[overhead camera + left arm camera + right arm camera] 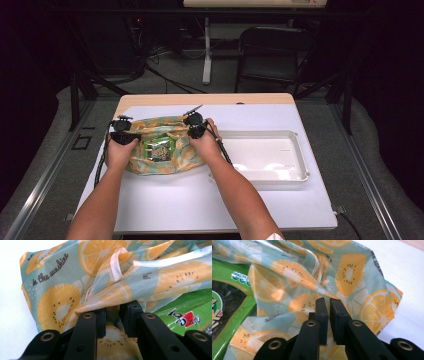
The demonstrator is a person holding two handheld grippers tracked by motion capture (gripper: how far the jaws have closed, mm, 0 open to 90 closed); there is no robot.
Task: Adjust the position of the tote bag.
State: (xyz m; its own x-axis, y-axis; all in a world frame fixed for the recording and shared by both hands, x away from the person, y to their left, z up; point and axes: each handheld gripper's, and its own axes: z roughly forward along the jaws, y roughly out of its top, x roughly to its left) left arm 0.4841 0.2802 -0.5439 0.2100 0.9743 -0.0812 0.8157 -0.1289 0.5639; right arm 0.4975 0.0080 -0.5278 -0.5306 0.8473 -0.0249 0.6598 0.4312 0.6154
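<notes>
Thin, glossy fabric bag (162, 145) lying crumpled on the white table cover (200, 200), just left of a shallow white rectangular plastic tray (265, 156) with rounded corners. Soft pale-teal cloth, printed with orange citrus slices and seeded kiwi-like rounds, plus dark script reading "in the sunshine"; pale pink hemmed edging along the folded rim. Inside the bag's open mouth, a flat green snack packet (159, 148), shiny film with a red label patch and a dark window. Left gripper (113, 315) at the bag's left edge, black matte jaws nearly together, a fold of the slick cloth pinched between the pads. Right gripper (329, 312) at the bag's right edge, on the side toward the tray, blocky black jaws drawn to a narrow slit, cloth bunched right at and behind the tips; whether a fold sits clamped in that slit cannot be told. Brass-coloured rivets on both sets of jaw arms. Bare hands on the grippers either side of the bag, forearms reaching in from the near table edge.
</notes>
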